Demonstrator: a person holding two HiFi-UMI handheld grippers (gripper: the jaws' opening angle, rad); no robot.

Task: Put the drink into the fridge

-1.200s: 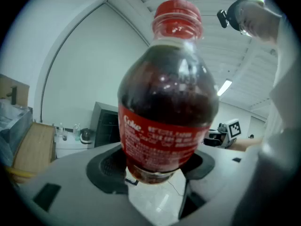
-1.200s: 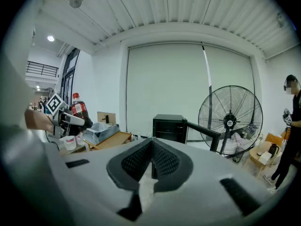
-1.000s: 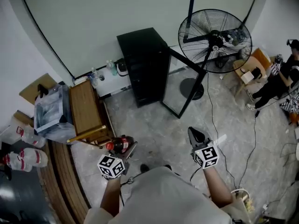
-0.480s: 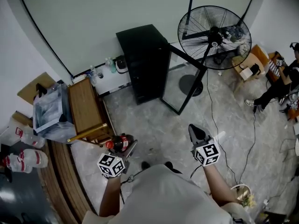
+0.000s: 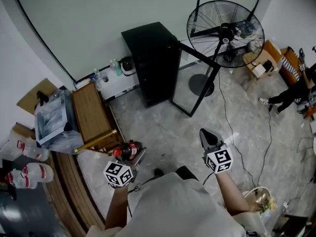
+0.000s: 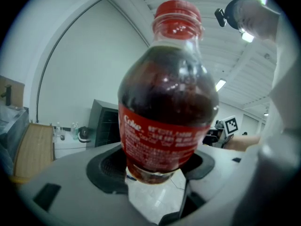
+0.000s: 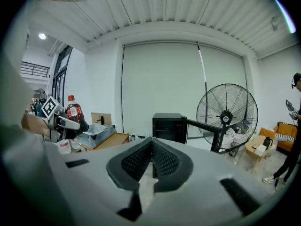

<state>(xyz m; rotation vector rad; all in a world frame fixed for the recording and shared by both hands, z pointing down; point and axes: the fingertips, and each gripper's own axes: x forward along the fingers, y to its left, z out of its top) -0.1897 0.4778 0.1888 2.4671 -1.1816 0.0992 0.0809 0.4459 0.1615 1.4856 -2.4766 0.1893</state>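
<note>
A cola bottle (image 5: 126, 152) with a red cap and red label is held upright in my left gripper (image 5: 132, 158), low in the head view. In the left gripper view the cola bottle (image 6: 164, 102) fills the frame between the two pads. The small black fridge (image 5: 153, 63) stands by the far wall with its glass door (image 5: 195, 85) swung open to the right. It also shows as the fridge (image 7: 169, 126) straight ahead in the right gripper view. My right gripper (image 5: 207, 138) is shut and holds nothing, a few steps short of the fridge.
A large pedestal fan (image 5: 224, 33) stands right of the fridge, cables trailing over the floor. A wooden bench (image 5: 91, 115) and plastic crate (image 5: 52, 117) lie at left. A seated person (image 5: 291, 90) is at far right. A low white shelf (image 5: 116, 83) sits left of the fridge.
The view has shifted forward a little, so the fridge and fan sit slightly higher. Both grippers keep their places, the left still holding the bottle.
</note>
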